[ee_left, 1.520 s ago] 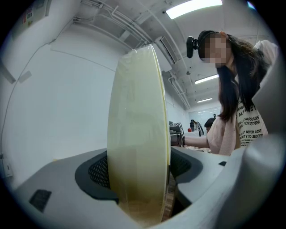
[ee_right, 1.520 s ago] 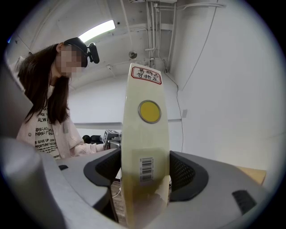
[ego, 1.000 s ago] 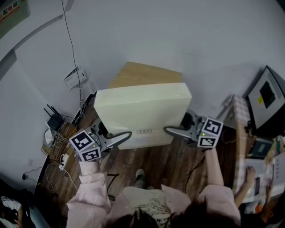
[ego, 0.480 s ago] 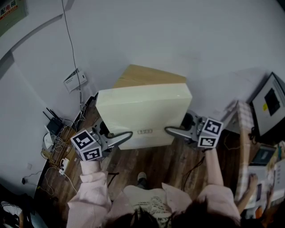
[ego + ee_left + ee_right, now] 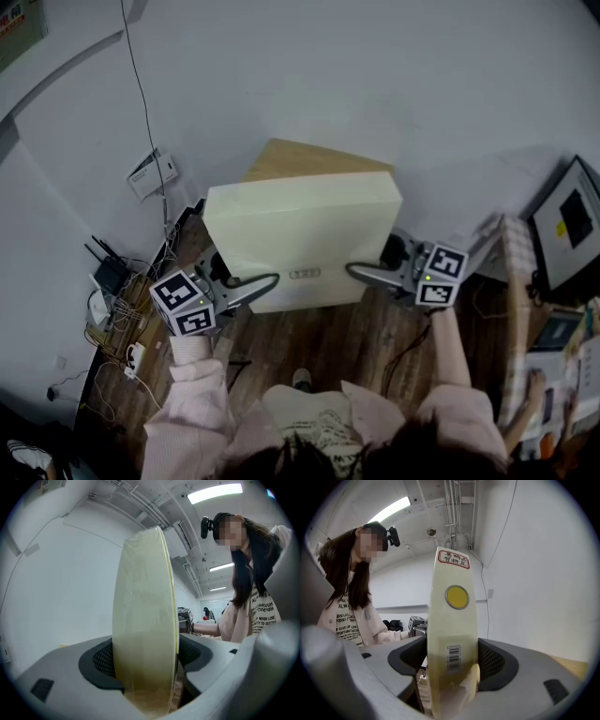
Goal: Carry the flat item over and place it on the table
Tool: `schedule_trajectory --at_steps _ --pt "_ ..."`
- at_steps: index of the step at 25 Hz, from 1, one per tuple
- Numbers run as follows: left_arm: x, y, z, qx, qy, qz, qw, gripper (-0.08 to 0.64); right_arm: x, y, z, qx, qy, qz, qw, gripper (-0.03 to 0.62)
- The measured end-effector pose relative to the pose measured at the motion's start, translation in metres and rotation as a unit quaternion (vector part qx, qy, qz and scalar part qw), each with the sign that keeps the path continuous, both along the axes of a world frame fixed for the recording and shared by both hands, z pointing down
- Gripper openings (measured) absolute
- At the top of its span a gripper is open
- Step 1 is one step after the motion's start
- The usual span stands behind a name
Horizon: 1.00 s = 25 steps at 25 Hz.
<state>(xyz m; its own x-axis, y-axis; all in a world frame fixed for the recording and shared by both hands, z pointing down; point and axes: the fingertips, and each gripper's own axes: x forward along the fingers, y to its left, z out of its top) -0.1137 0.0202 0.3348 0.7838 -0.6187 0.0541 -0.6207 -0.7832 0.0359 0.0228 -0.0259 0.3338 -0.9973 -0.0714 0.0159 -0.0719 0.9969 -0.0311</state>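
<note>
A flat cream box (image 5: pixel 300 234) hangs upright between my two grippers, above the wooden floor. My left gripper (image 5: pixel 246 274) is shut on its left end, and my right gripper (image 5: pixel 371 264) is shut on its right end. In the left gripper view the box's narrow edge (image 5: pixel 145 620) fills the gap of the left gripper (image 5: pixel 146 662), with the dark pads (image 5: pixel 101 660) against both faces. In the right gripper view the box's edge (image 5: pixel 452 667) carries a yellow round sticker, a barcode and a red-framed label, clamped in the right gripper (image 5: pixel 452 660). A light wooden table (image 5: pixel 314 159) stands just beyond the box, against the white wall.
Cables, a router and a power strip (image 5: pixel 117 291) lie on the floor at the left. A small wall box (image 5: pixel 150 169) hangs above them. At the right stand a desk with a monitor (image 5: pixel 567 220) and another person's hand (image 5: pixel 527 375).
Both grippers have carried the box a little forward towards the wall and table. The grip on each end is unchanged.
</note>
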Motion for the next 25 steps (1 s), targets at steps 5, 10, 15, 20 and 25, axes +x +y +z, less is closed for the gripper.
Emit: schedule_trajectory --at_steps 5,10,15,20,25 --pt "-0.004 -0.015 0.000 0.001 0.002 0.007 1.0000 0.359 -0.004 -0.014 0.000 0.003 0.003 0.006 1.000 0.322" --pt "-0.007 -0.033 0.004 -0.001 0.002 0.010 0.9999 0.359 -0.006 -0.030 0.003 0.001 0.003 0.010 1.000 0.322" --pt "-0.016 -0.050 0.007 -0.002 -0.002 0.014 0.9999 0.359 -0.015 -0.047 0.007 0.001 0.002 0.013 1.000 0.322" --pt "-0.029 -0.068 0.009 -0.003 -0.001 0.016 0.9999 0.359 -0.028 -0.065 0.009 0.001 -0.003 0.017 1.000 0.322" --pt "-0.029 -0.086 0.016 -0.008 0.001 0.019 0.9998 0.360 -0.027 -0.081 0.015 -0.003 -0.001 0.021 1.000 0.322"
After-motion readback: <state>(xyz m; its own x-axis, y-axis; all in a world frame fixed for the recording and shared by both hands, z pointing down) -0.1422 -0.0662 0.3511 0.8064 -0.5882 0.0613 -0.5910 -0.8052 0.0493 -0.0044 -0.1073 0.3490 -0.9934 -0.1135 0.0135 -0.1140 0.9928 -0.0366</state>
